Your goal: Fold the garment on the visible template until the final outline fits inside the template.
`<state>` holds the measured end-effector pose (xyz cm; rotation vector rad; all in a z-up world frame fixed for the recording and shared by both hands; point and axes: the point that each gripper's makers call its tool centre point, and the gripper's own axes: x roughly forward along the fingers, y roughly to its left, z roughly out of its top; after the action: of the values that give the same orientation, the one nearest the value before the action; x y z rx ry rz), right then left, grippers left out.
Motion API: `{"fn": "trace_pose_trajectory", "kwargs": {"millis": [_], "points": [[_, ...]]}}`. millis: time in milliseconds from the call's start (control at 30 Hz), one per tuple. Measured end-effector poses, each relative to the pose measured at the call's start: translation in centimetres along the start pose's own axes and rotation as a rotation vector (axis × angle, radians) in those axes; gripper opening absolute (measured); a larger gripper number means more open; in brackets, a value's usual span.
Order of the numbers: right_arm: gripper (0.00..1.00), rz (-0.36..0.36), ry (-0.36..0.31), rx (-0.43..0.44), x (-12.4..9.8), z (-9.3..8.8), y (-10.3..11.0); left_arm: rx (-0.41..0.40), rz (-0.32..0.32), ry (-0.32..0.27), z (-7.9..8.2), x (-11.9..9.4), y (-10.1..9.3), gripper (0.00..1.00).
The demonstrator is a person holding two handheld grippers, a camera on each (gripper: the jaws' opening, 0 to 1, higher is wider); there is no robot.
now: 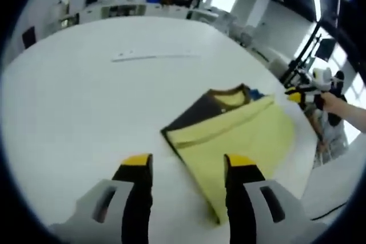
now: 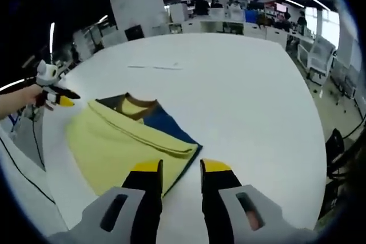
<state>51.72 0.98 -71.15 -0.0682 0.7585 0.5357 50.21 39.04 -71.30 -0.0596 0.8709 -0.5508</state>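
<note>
Yellow garment (image 2: 128,141) lies lengthwise directly ahead of both grippers; left gripper (image 1: 189,167) and right gripper (image 2: 180,170) spread, empty.

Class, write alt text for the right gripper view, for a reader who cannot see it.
A folded yellow garment with a dark blue panel lies on a white table. The right gripper hovers open and empty at its near edge, while the left gripper enters from the left.
</note>
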Motion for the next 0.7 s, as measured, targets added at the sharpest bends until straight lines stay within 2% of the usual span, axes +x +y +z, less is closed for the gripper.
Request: {"fn": "trace_pose_trajectory", "kwargs": {"millis": [233,433,700], "points": [[0.21,-0.004,0.010,-0.009,0.5,-0.2,-0.4,0.018,0.003,0.001,-0.1,1.1,0.2,0.36],[0.18,-0.004,0.018,-0.017,1.0,-0.4,-0.6,0.046,0.053,-0.024,0.3,1.7,1.0,0.25],[0.15,0.004,0.027,-0.027,1.8,-0.5,-0.6,0.050,0.070,-0.028,0.3,2.4,1.4,0.17]]}}
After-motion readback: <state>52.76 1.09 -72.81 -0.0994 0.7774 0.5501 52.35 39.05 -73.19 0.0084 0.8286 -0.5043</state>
